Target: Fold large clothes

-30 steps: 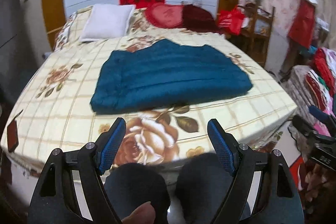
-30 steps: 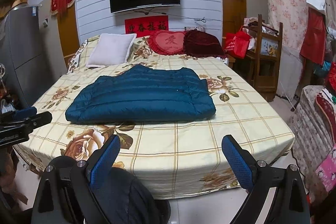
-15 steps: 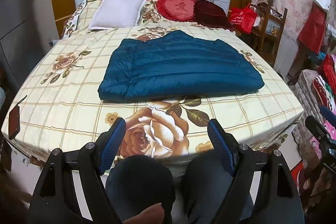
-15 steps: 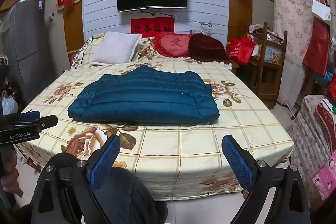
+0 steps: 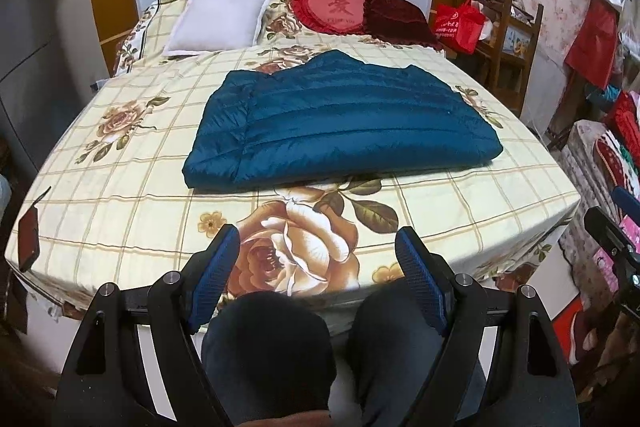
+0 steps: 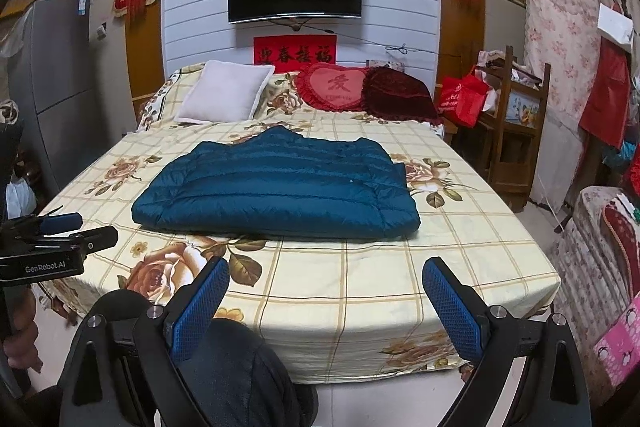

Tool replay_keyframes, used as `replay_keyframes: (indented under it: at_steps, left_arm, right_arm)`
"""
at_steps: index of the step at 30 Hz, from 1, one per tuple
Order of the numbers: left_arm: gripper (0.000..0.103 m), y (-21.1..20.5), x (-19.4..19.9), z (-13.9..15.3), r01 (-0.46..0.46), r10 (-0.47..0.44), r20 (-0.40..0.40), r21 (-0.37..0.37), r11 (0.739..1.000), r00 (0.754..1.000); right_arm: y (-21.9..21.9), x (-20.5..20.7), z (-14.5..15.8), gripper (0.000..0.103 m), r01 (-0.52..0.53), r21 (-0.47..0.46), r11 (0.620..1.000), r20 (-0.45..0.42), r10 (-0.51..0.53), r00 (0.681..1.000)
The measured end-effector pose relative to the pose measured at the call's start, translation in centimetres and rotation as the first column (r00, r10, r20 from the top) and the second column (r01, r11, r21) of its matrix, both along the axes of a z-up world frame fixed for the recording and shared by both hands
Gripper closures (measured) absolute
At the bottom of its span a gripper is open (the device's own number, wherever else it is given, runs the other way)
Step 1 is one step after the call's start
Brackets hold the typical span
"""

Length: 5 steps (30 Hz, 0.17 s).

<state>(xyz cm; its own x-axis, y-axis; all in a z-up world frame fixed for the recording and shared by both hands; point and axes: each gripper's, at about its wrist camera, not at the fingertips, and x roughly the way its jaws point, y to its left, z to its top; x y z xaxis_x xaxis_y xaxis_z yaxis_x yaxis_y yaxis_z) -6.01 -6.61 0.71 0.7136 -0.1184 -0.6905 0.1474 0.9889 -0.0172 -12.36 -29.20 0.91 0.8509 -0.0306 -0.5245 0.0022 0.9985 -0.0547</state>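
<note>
A dark teal quilted down jacket (image 5: 340,119) lies folded flat in the middle of the bed (image 5: 100,195); it also shows in the right wrist view (image 6: 280,191). My left gripper (image 5: 318,247) is open and empty, held off the bed's near edge above the person's knees, well short of the jacket. My right gripper (image 6: 326,279) is open and empty, also back from the bed's foot. The left gripper's body shows at the left edge of the right wrist view (image 6: 52,251).
A white pillow (image 5: 218,19), a red heart cushion (image 5: 336,9) and a dark red cushion (image 5: 396,15) lie at the head of the bed. A wooden shelf with a red bag (image 6: 516,131) stands at the right. A dark phone-like object (image 5: 28,239) lies on the bed's left corner.
Both grippers have drawn back and tilted up, so the bed and jacket sit a little farther and higher in each view. The jacket has not moved. Both stay open.
</note>
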Motion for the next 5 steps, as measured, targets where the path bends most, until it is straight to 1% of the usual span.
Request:
replay_keyframes:
  at_steps: [5]
  left_arm:
    - [0.023,-0.05,-0.29,-0.09,-0.008,0.008,0.017,0.013,1.0,1.0]
  right_arm:
    - [-0.02,0.13,-0.07,0.007,0.002,0.004,1.0,-0.002,-0.002,1.0]
